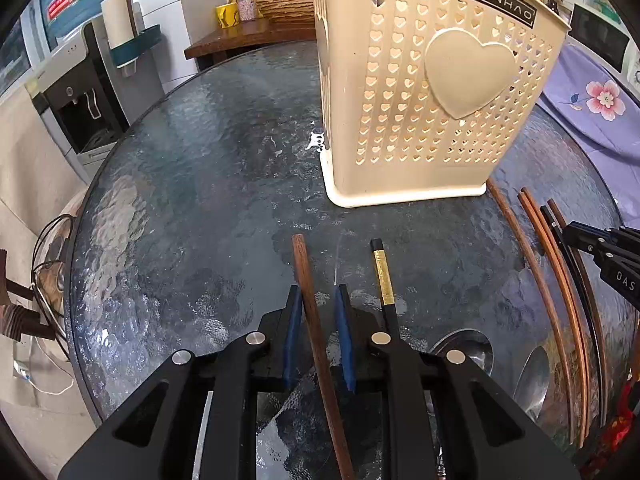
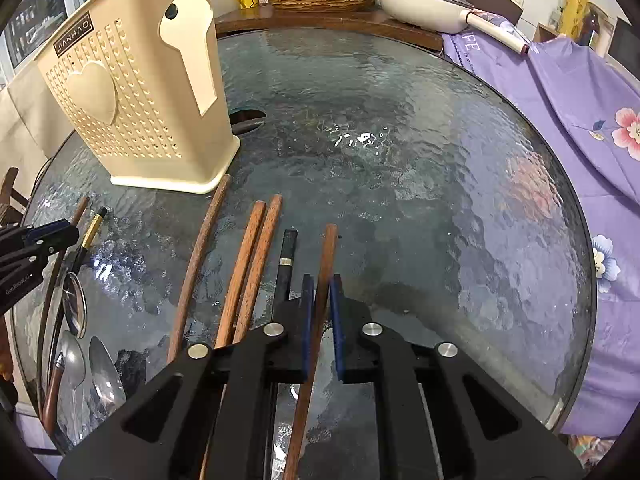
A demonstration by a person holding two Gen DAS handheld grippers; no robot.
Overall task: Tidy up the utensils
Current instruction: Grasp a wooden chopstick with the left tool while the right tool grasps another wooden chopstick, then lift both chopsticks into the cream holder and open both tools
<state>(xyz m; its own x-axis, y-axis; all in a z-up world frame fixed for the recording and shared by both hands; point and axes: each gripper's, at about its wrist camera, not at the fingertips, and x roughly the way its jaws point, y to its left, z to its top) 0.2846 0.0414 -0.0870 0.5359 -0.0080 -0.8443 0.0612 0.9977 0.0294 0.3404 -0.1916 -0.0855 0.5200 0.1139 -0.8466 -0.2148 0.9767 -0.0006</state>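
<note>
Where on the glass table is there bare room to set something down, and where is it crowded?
Free: the glass table right of the right gripper, up to the purple cloth; also left of the cream holder and left gripper. Crowded: the chopsticks and spoons between the grippers.
</note>
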